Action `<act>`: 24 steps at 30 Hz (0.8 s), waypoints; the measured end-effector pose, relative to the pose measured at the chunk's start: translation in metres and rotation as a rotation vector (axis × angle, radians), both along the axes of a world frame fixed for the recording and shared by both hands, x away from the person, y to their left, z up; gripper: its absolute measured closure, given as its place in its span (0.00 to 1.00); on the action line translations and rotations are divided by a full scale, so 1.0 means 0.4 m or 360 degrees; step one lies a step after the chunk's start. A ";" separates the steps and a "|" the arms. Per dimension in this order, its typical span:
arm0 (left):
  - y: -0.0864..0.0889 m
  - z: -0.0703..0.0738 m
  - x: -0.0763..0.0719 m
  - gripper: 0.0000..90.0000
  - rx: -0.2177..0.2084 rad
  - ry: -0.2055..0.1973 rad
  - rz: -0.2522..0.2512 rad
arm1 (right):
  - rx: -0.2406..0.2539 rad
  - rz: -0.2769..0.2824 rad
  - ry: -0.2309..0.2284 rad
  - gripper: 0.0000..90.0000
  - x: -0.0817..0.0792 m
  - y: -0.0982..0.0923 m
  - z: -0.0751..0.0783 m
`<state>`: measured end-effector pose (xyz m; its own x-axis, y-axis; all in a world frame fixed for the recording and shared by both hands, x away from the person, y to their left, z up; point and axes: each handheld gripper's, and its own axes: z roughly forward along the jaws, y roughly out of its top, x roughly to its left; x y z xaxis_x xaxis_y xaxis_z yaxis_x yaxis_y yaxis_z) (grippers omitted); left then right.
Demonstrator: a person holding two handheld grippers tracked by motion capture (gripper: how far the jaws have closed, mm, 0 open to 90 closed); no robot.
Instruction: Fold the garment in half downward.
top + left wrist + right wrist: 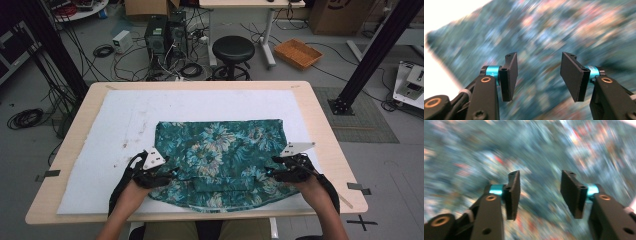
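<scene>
A teal floral cloth (220, 155) lies folded on the white mat (120, 125), its near edge doubled over toward the front. My left gripper (172, 172) hovers at the cloth's left near side, jaws apart, nothing between the pads. In the left gripper view the gripper (539, 75) stands open over blurred floral cloth (564, 30). My right gripper (272, 172) sits at the cloth's right near side, also open. The right gripper view shows its jaws (540, 195) spread with only blurred cloth (474, 157) behind them.
The wooden table (75, 125) carries the mat; bare mat lies left of and behind the cloth. Past the far edge stand a black stool (233, 50), computer towers (165, 35), floor cables and a wicker basket (298, 53). A black post (370, 55) rises at the right.
</scene>
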<state>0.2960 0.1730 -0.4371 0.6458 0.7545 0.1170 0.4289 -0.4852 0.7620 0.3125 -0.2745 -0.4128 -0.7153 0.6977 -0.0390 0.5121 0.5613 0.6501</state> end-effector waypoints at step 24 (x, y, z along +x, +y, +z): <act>0.065 0.013 -0.047 0.61 -0.0161 0.0042 0.0023 | -0.0003 -0.0086 0.0026 0.69 -0.053 -0.054 0.031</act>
